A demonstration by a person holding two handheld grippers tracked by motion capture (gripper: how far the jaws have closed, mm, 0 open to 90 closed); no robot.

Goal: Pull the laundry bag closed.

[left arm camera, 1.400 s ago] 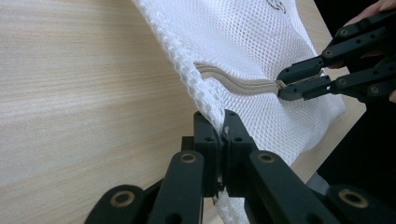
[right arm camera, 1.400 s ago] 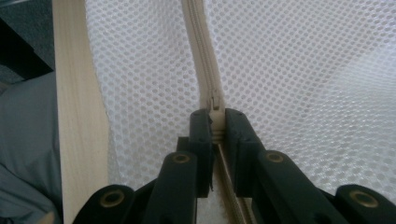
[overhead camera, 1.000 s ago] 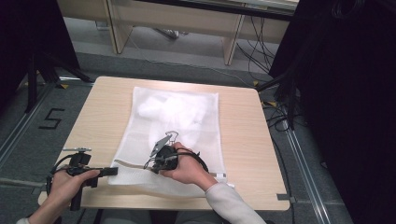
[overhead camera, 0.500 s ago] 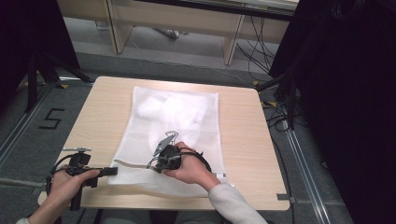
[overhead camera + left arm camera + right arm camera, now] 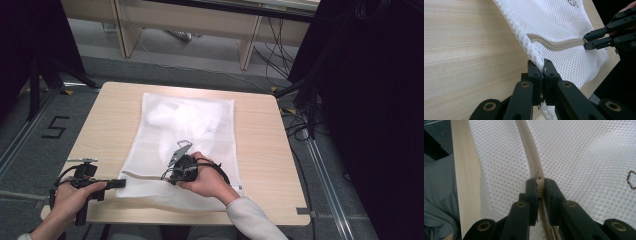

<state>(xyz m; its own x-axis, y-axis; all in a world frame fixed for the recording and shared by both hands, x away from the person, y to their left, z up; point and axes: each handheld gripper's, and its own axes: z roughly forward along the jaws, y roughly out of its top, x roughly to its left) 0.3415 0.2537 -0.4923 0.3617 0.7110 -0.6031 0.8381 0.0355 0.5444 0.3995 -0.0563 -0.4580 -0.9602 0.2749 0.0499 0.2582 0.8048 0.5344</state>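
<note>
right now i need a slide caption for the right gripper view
Right tongs shut on the beige zipper of a white mesh laundry bag on a wooden table.

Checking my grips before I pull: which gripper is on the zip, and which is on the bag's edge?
The right gripper pinches the beige zip. The left gripper clamps the mesh bag at its edge.

Black "5" marking on grey floor left of table; cables behind; wooden desk legs.
</note>
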